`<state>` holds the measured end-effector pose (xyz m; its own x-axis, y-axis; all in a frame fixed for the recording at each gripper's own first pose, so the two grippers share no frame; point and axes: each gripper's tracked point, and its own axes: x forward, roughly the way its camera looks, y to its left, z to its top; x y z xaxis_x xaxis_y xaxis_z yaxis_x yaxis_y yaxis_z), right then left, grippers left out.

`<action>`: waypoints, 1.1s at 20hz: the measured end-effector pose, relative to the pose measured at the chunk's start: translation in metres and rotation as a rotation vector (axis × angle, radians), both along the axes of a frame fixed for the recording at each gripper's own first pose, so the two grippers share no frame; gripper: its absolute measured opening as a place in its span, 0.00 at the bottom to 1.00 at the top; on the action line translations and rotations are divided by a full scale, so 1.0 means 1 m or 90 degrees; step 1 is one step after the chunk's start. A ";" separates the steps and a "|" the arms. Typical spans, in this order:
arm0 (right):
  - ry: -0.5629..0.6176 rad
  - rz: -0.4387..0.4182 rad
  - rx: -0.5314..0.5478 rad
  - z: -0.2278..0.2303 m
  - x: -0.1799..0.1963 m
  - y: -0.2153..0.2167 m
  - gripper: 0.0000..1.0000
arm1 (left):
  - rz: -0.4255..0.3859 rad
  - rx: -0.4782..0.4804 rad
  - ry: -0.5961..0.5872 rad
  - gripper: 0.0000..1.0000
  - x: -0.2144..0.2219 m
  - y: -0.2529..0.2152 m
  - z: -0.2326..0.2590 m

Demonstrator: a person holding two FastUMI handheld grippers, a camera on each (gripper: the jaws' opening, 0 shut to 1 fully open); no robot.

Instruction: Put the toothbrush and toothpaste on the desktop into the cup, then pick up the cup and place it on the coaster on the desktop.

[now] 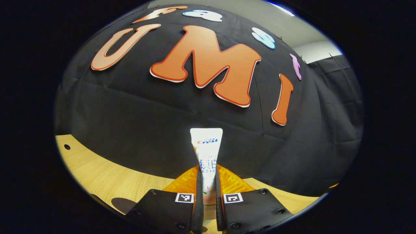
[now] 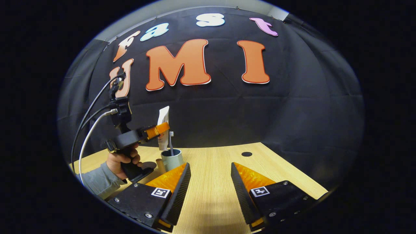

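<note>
- Toothpaste (image 1: pixel 206 152) is standing upright, clamped between both fingers of the left gripper (image 1: pixel 208 203), which is hanging above the wooden desktop (image 2: pixel 211 169).
- Right gripper (image 2: pixel 210 182) is sitting low over the desktop with its fingers spread apart, gripping nothing.
- Cup (image 2: pixel 173 159) is resting on the desktop directly beneath the toothpaste.
- Toothbrush (image 2: pixel 171 143) is standing bristles-up inside the cup.
</note>
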<state>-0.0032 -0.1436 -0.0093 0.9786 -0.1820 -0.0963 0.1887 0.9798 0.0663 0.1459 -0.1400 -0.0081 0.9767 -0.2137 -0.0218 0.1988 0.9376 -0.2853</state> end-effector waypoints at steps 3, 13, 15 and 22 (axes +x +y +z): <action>-0.002 -0.008 -0.007 0.003 -0.008 -0.006 0.75 | 0.004 0.017 0.001 0.20 0.007 -0.003 -0.010; 0.009 -0.017 -0.008 -0.003 -0.014 -0.009 0.75 | -0.001 0.040 0.028 0.30 0.011 -0.005 -0.033; 0.013 -0.016 -0.008 -0.005 -0.013 -0.009 0.75 | -0.007 0.034 0.040 0.35 0.009 -0.004 -0.037; 0.038 0.005 0.022 -0.010 -0.009 0.004 0.76 | -0.006 0.033 0.072 0.49 -0.002 0.012 -0.040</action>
